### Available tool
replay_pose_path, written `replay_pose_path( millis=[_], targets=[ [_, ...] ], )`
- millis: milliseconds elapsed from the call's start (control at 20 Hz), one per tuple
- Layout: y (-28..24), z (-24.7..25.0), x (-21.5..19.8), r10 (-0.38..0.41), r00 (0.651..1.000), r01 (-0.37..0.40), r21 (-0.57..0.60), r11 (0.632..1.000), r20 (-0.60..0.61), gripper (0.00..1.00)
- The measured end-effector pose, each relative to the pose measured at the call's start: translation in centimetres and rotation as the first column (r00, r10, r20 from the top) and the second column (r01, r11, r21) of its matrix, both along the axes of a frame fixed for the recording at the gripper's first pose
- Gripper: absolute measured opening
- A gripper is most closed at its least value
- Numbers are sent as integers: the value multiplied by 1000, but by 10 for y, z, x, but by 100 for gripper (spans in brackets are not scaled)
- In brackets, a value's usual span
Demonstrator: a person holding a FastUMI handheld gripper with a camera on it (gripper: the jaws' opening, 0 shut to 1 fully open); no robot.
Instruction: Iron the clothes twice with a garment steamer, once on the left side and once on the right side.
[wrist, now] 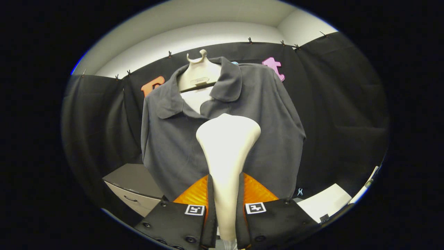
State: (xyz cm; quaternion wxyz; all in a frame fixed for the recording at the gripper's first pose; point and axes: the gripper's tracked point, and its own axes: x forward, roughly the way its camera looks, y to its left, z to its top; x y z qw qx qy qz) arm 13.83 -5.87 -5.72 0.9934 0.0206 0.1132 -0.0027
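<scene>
We note the gripper (225,208) clamped on the steamer (227,146), head facing the shirt (173,146); risk: handle twisting between fingers, steaming off-side.

No legible text or numbers anywhere.

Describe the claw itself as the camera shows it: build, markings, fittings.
The claw has two flat, angular fingers studded with round screw heads. Each finger carries a small square black-and-white tag near its inner edge. Ribbed, translucent panels sit just ahead of them.
</scene>
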Motion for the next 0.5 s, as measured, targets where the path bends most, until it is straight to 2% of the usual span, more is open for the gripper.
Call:
replay_pose_path(
  millis=[300,500],
  targets=[
    [-33,46,27,-18,998,18,-3,1000,63,29],
    [-55,50,45,-39,997,39,-3,999,72,29]
  ],
)
